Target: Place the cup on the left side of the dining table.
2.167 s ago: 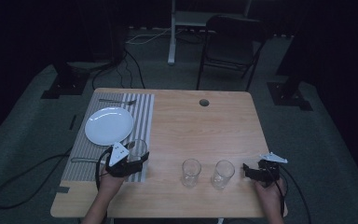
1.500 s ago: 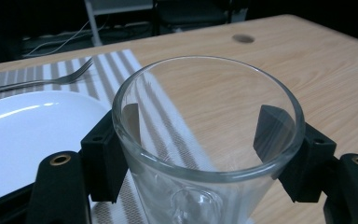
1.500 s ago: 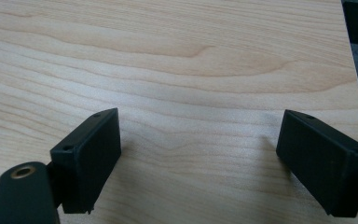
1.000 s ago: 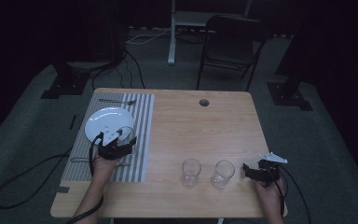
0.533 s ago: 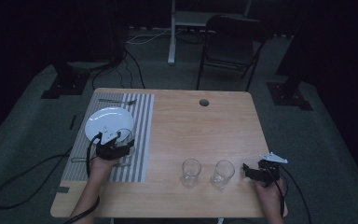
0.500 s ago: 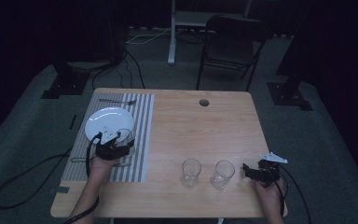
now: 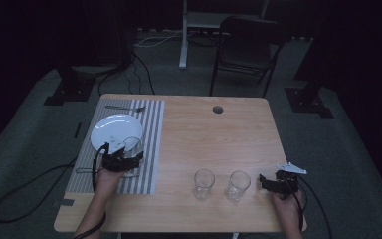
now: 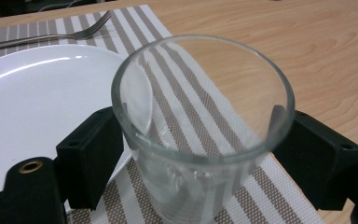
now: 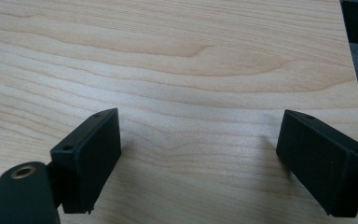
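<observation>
I am setting a drinking glass (image 8: 200, 135) down on the striped placemat (image 7: 151, 144), just beside the white dinner plate (image 7: 113, 130), with a fork (image 7: 124, 107) lying at the mat's far end. The left gripper (image 8: 200, 154) is flanking the glass, and its fingers (image 8: 91, 154) have just been opening: the glass is standing between them, and I judge the pads are letting go rather than pinching, though at the right pad I cannot tell contact for sure. The right gripper (image 9: 200, 158) is resting near the worktop (image 7: 219, 134) edge with its fingers (image 9: 86, 158) spread over bare wood, nothing between them. Two more glasses (image 7: 204, 184) are waiting just beside it. Next I am looking to draw the left gripper straight back without tipping the glass. I am reading no brand, label or writing anywhere.
</observation>
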Available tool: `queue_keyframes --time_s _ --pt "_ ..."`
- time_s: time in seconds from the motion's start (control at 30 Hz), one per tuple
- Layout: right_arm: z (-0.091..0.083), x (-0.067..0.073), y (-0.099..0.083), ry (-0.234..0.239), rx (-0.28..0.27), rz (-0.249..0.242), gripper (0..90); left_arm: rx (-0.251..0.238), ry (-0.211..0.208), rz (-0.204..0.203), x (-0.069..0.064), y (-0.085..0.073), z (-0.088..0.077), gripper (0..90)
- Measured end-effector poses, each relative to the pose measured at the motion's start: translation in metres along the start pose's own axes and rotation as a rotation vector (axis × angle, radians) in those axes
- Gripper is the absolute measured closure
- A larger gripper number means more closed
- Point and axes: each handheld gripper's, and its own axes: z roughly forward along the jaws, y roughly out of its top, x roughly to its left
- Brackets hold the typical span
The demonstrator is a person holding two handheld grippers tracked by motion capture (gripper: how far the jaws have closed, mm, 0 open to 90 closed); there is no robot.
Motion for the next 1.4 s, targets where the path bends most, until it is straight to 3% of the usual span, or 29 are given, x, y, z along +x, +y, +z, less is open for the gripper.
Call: queue_keyframes --time_s 0.1,0.2,0.3,0.37,0.53,0.7,0.83,0.9,1.0,1.23,1.33,1.4 --pt "0.000 0.000 0.000 0.000 0.000 0.000 13.4 -0.002 -0.002 -0.010 0.000 -0.002 -0.003 17.8" --pt "0.000 0.000 0.000 0.000 0.000 0.002 13.4 0.012 -0.031 -0.030 0.002 -0.003 -0.005 9.7" --pt "0.000 0.000 0.000 0.000 0.001 0.002 13.4 0.032 -0.022 -0.043 0.002 -0.004 -0.006 0.9" --pt "0.000 0.000 0.000 -0.001 0.001 0.002 13.4 0.018 -0.012 -0.051 0.002 -0.006 -0.009 0.9" --pt "0.000 0.000 0.000 -0.001 0.001 0.003 13.4 0.010 0.062 -0.054 0.003 -0.010 -0.016 1.0" --pt "0.000 0.000 0.000 -0.001 0.001 0.002 13.4 -0.008 0.091 -0.034 0.002 -0.014 -0.024 1.0" --pt "-0.001 0.000 0.000 -0.001 0.001 0.003 13.4 0.027 0.114 -0.012 0.001 -0.018 -0.029 1.1" --pt "-0.001 0.000 0.000 -0.002 0.001 0.003 13.4 0.030 0.112 -0.025 0.002 -0.021 -0.032 1.1" --pt "-0.001 0.000 0.000 -0.002 0.000 0.003 13.4 0.036 0.143 -0.028 0.003 -0.027 -0.037 1.1" --pt "-0.001 0.000 -0.001 -0.002 0.000 0.003 13.4 0.055 0.195 -0.088 0.016 -0.038 -0.049 1.1" --pt "-0.001 0.000 -0.001 -0.002 0.001 0.003 13.4 0.057 0.198 -0.124 0.020 -0.041 -0.053 1.0" --pt "-0.001 0.000 -0.001 -0.002 0.000 0.004 13.4 0.068 0.231 -0.141 0.025 -0.047 -0.058 1.1"
